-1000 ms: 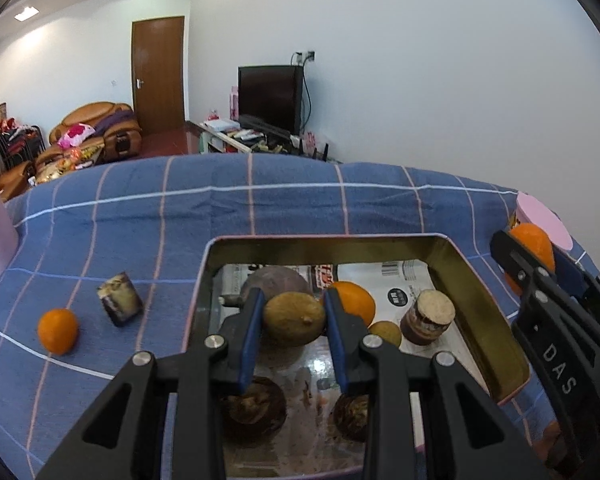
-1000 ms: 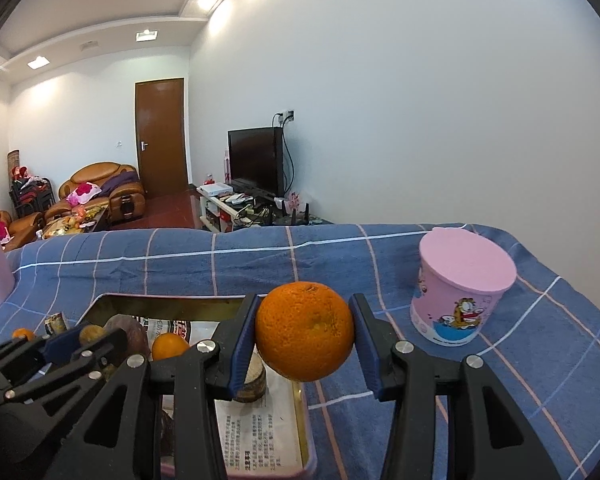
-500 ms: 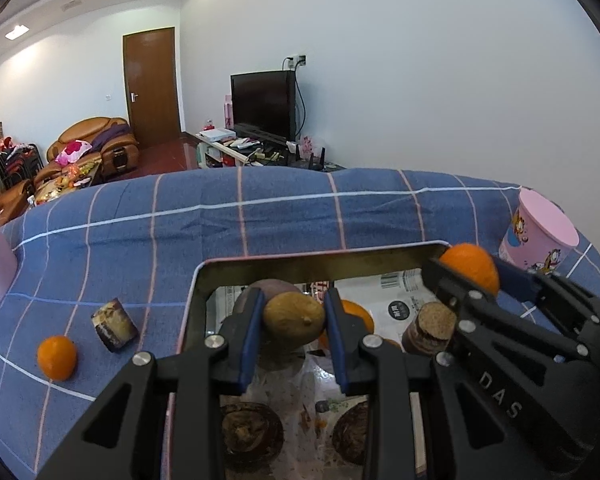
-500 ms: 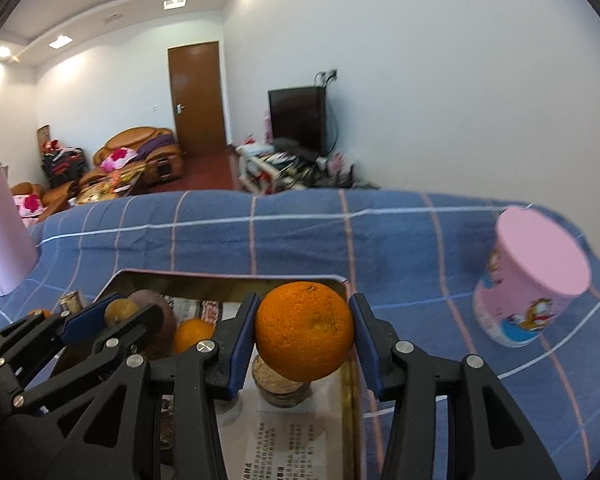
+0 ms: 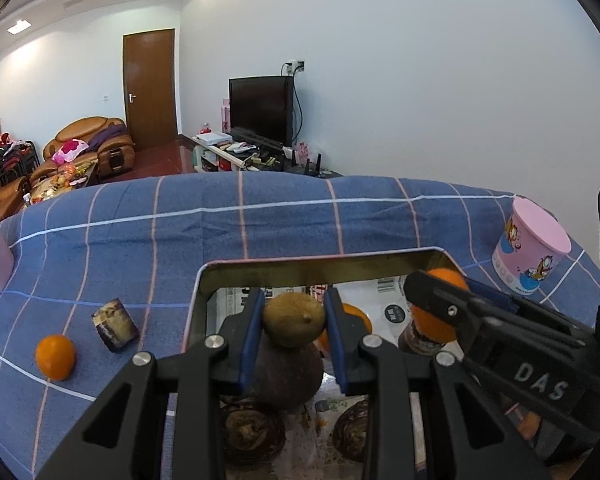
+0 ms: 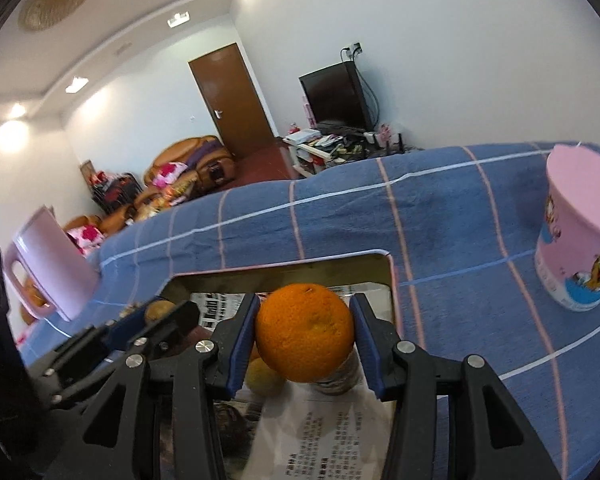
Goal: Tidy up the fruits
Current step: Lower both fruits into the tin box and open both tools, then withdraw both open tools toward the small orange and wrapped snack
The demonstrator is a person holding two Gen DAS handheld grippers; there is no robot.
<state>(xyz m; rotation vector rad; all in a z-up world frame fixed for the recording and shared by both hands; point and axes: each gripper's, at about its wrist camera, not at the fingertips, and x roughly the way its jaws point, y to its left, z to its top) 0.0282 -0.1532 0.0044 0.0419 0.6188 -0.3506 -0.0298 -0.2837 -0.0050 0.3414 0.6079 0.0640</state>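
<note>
My left gripper (image 5: 294, 322) is shut on a brownish-green kiwi-like fruit (image 5: 294, 319), held above a gold metal tray (image 5: 320, 266) lined with newspaper. My right gripper (image 6: 305, 332) is shut on a large orange (image 6: 305, 332) above the same tray (image 6: 284, 274); it also shows in the left wrist view (image 5: 436, 312) over the tray's right side. In the tray lie a dark purple fruit (image 5: 288, 376), a small orange (image 5: 358, 316), two dark shrivelled fruits (image 5: 250, 430) and a brown jar (image 5: 420, 340).
On the blue checked cloth left of the tray lie a loose orange (image 5: 55, 357) and a small dark box (image 5: 115, 323). A pink cartoon cup (image 5: 530, 250) stands at the right. A pink mug (image 6: 52, 268) stands at the left.
My right gripper has swung left with the orange and now sits over the tray. My left gripper has kept the brownish fruit and lifted slightly above the purple fruit.
</note>
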